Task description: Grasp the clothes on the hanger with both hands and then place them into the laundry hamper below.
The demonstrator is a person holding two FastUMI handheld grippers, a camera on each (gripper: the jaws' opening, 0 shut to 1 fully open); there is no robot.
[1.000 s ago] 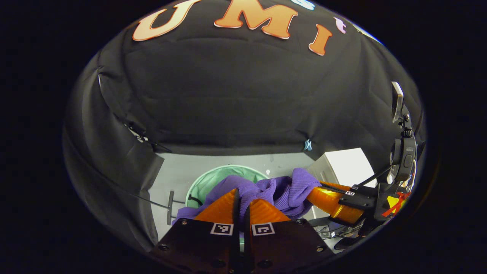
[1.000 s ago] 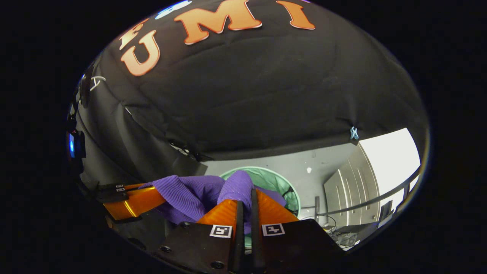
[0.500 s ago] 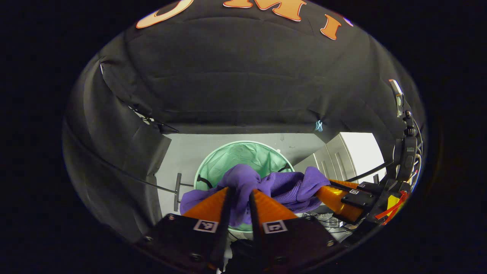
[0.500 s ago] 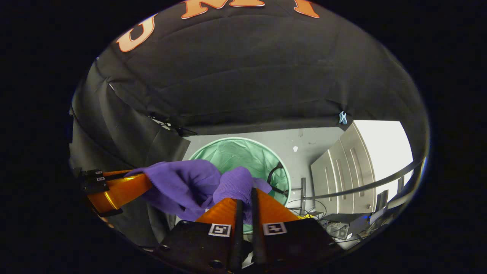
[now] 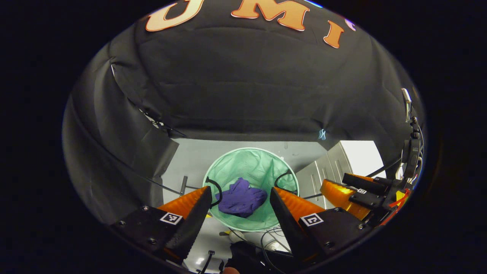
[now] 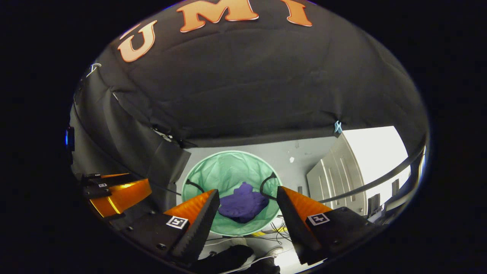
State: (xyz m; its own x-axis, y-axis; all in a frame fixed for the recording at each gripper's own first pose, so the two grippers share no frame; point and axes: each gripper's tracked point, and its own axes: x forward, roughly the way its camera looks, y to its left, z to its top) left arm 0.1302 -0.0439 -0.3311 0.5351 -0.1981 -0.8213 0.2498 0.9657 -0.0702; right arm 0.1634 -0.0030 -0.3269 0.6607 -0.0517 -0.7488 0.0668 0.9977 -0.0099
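Purple clothes [image 5: 242, 198] in green hamper [image 5: 228, 167], below open left hand-held gripper [image 5: 240, 201]

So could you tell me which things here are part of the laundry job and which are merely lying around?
Part of the job:
- purple garment, lying in the hamper
- green laundry hamper
- left gripper, open
- right gripper, open

Just lying about:
- white cabinet beside the hamper
- cables on the floor
- blue clip on the booth cloth
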